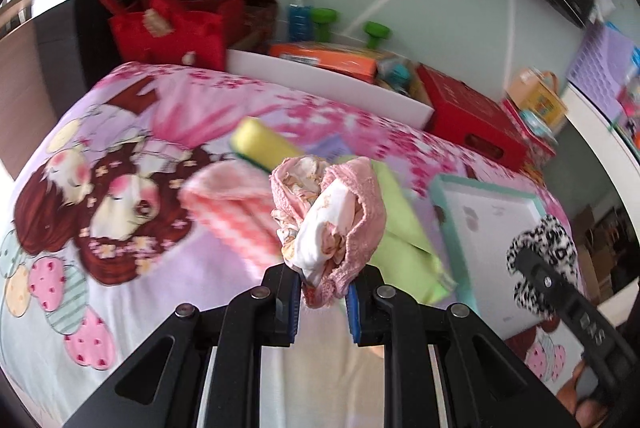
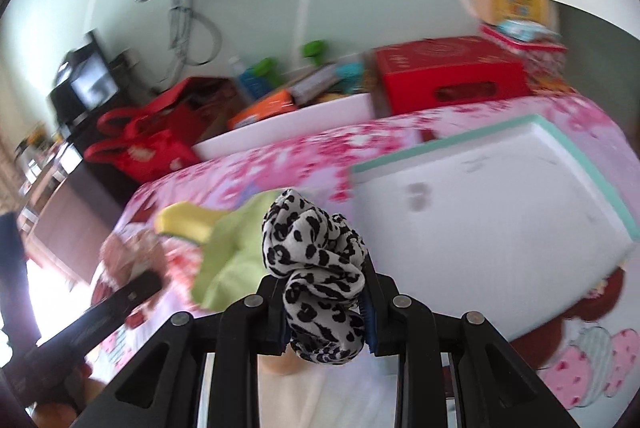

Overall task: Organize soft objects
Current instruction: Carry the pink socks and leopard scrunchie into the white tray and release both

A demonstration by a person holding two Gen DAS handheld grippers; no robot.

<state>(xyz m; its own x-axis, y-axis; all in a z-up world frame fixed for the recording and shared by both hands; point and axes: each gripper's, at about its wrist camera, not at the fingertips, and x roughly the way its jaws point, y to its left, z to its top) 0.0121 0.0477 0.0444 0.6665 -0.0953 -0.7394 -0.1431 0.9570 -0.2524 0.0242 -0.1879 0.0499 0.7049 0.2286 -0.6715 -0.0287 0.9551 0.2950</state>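
Note:
My left gripper (image 1: 323, 302) is shut on a bunched pink printed cloth (image 1: 328, 220) and holds it above the bed. My right gripper (image 2: 326, 312) is shut on a black-and-white leopard-print scrunchie (image 2: 316, 268), also held in the air; it shows at the right of the left wrist view (image 1: 544, 260). On the pink cartoon bedspread (image 1: 120, 187) lie a yellow sponge (image 1: 264, 143), a pink checked towel (image 1: 236, 211) and a green cloth (image 1: 404, 228). A white tray with a teal rim (image 2: 500, 207) lies on the bed, to the right of the cloths.
Behind the bed stand a red handbag (image 1: 168, 23), a white bin (image 1: 332, 87) with boxes and a bottle, and a red box (image 1: 472, 115). A dark cabinet (image 2: 80, 95) is at the far left.

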